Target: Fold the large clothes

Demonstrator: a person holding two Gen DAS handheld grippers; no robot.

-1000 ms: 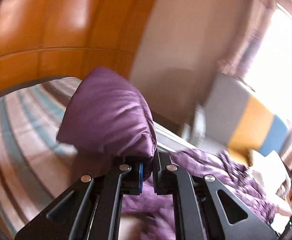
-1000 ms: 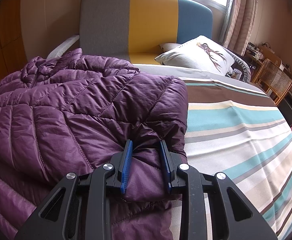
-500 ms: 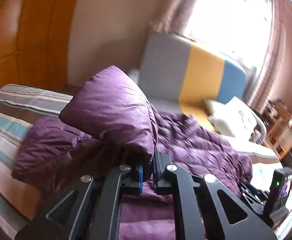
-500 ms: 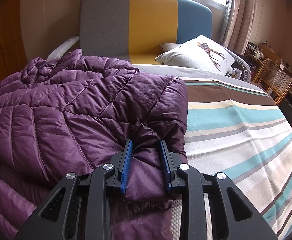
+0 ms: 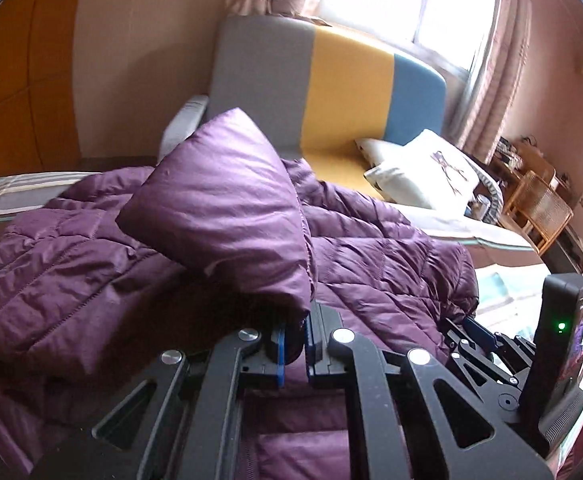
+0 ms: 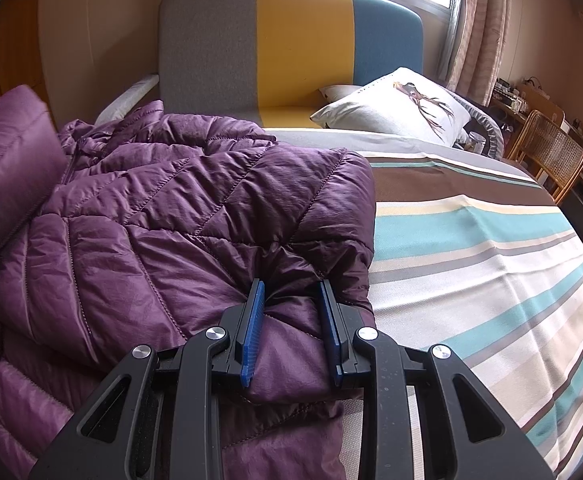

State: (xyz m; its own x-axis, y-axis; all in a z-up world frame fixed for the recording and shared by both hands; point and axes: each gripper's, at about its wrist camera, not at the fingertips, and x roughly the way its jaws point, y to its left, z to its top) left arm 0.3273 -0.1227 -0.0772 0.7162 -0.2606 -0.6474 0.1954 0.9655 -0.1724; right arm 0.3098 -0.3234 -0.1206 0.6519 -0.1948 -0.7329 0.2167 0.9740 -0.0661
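A purple quilted jacket (image 6: pixel 179 216) is lying spread over the left half of the right wrist frame, on a bed with a striped sheet (image 6: pixel 479 264) that is filling the right half. At the bottom centre of that frame, the right gripper (image 6: pixel 291 316) is pinching a thick fold at the jacket's right edge, its blue-lined fingers (image 6: pixel 251 332) pressing into the padding from both sides (the fold is bulging up between them).

In the left wrist frame, the left gripper (image 5: pixel 296 338) is nipping the rim of a smooth purple flap (image 5: pixel 219 208) of the same jacket at lower centre, its jaws nearly pressed together on the thin fabric. The flap is standing up above the gripper into the middle of the frame, over the quilted body (image 5: pixel 375 264) lying across the centre. The right gripper's frame, with an upright black device showing a green light (image 5: pixel 559 326), is appearing at the lower right edge.

Behind the jacket, a headboard in grey, yellow and blue (image 6: pixel 291 44) is running across the top centre, with a white pillow (image 6: pixel 395 108) at upper right and a wicker chair (image 6: pixel 551 156) at the right edge beneath the curtained window (image 5: pixel 407 0).
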